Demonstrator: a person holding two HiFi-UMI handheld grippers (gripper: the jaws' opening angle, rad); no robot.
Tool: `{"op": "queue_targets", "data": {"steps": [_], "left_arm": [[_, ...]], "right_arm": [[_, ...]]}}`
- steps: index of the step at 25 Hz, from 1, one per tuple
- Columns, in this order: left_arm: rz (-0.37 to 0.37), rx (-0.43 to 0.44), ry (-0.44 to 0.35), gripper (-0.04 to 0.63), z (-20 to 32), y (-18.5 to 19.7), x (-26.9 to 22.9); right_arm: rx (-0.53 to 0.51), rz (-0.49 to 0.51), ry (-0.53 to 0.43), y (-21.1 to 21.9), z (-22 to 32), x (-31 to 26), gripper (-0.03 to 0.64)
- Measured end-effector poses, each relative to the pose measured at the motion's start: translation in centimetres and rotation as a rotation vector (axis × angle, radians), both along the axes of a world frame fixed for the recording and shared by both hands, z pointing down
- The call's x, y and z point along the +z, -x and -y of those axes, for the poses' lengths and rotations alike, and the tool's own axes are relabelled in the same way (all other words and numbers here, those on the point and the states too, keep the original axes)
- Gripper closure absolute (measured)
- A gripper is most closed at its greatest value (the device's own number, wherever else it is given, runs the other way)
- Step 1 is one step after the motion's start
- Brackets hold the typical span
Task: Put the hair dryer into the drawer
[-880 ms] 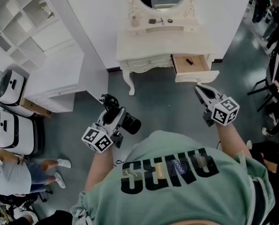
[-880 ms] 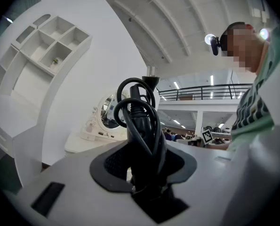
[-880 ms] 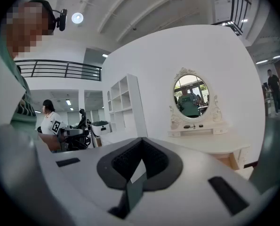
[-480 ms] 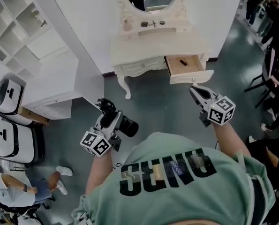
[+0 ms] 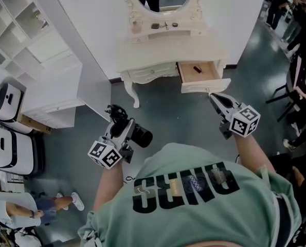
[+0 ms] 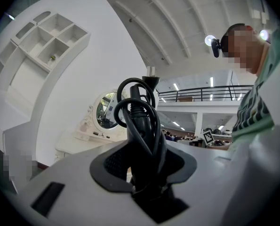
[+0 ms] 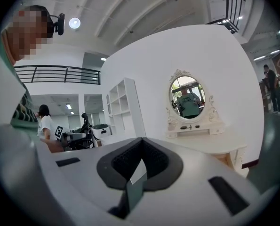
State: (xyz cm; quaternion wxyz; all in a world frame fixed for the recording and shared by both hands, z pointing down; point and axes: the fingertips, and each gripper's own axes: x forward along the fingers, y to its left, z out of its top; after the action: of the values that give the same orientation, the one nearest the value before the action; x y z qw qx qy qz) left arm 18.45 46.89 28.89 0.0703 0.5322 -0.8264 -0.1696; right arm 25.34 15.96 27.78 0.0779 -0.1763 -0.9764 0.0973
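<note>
- Presently, the hair dryer [image 5: 138, 136] was carried in the air over the floor, well short of the desk [image 5: 168, 48]. It had not reached the drawer [image 5: 206, 85].
- The left tongs [image 5: 124, 131] were clamped on the dryer's handle, with turns of the cord [image 6: 139, 121] caught between the jaws as well. A grip bearing partly on cord was judged soft, so the handle could twist or creep when tilted for lowering.
- The dryer's barrel stuck out to one side of the grip. That off-centre weight was judged likely to swing the dryer down and knock the drawer's front on the way in.
- The cord's loops stood proud above the jaws, with the plug [image 6: 151, 71] on top. A loop working loose could hook the drawer's rim or hang over it.
- The right tongs [image 5: 216, 99] were pressed together with nothing between them, pointing towards the drawer and just short of its front. At that spot they could crowd the left arm's approach.
- The drawer stood pulled out at the desk's right side. A small dark item [image 5: 197, 69] lay inside, and the dryer could land on it or push it aside.
- The drawer looked shallow against the dryer's bulk. A dryer laid in askew could jam or ride above the rim.
</note>
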Motion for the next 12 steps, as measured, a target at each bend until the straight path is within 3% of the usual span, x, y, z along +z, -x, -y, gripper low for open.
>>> {"op": "queue_targets", "data": {"steps": [12], "left_arm": [[-0.003, -0.036, -0.029, 0.434, 6.8, -1.1, 0.5]], "right_arm": [[-0.034, -0.012, 0.005, -1.0, 7.1, 0.6, 0.627]]}}
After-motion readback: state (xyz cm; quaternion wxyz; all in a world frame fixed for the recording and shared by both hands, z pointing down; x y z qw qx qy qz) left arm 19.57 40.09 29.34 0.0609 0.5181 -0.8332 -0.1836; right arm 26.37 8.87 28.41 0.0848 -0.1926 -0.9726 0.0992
